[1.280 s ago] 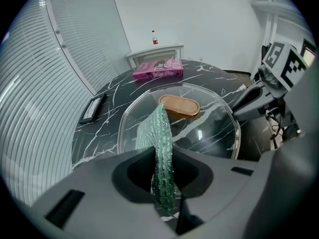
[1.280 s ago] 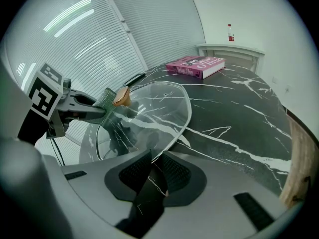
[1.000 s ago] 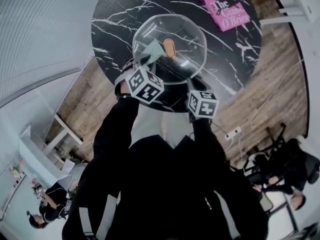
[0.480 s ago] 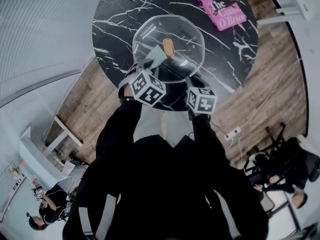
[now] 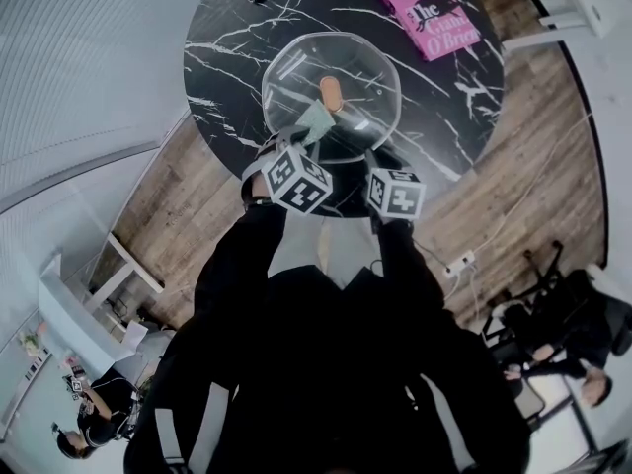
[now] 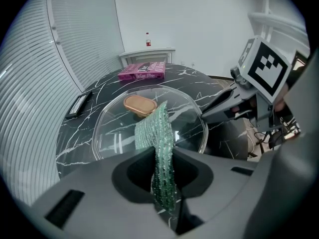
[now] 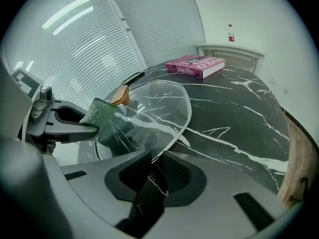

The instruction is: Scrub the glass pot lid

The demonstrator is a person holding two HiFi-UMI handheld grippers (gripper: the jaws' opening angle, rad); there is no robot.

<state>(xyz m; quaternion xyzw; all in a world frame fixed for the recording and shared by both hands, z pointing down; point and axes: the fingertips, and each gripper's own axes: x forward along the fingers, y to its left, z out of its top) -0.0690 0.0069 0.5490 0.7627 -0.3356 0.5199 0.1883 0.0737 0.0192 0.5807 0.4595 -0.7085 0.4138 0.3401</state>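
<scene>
Nearby, pink book beyond glass lid; left tongs pinch scrubber

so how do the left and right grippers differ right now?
The left gripper is shut on a green scrubber; the right gripper is shut on the lid at its rim. The left's scrubber lies across the lid's top by the knob; the right sits at the edge. Both are shut.
</scene>
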